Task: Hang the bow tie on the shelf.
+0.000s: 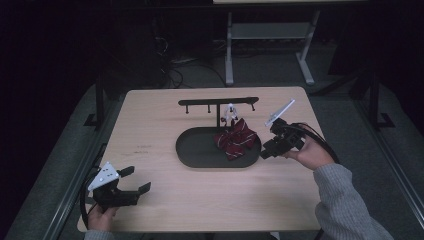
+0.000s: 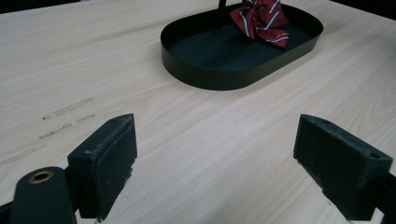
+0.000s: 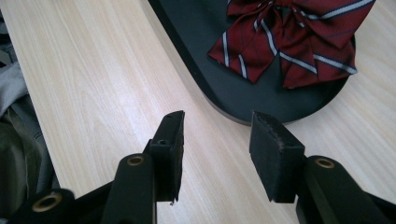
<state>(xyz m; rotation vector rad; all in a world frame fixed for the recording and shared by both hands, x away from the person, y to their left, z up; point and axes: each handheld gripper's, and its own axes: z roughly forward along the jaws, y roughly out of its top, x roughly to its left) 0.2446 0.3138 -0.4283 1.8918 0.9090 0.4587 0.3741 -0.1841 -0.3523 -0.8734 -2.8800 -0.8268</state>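
No text, label, brand, number or sign is showing legibly in any view. The striped bow tie [image 1: 236,139] is carrying only white and dark stripes on red cloth, the black oval tray [image 1: 200,155] and the black rack [image 1: 218,102] behind it are showing plain unmarked surfaces, and the wooden table [image 1: 165,200] is showing only grain and a few faint scuff marks, none forming a character.

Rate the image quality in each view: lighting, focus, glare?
High view: dim, room around the table nearly black, bow tie soft but readable. Left gripper view: bright and even, its pads sharp, tray without glare. Right gripper view: well lit, bow tie's stripes crisp, faint sheen on the wood.
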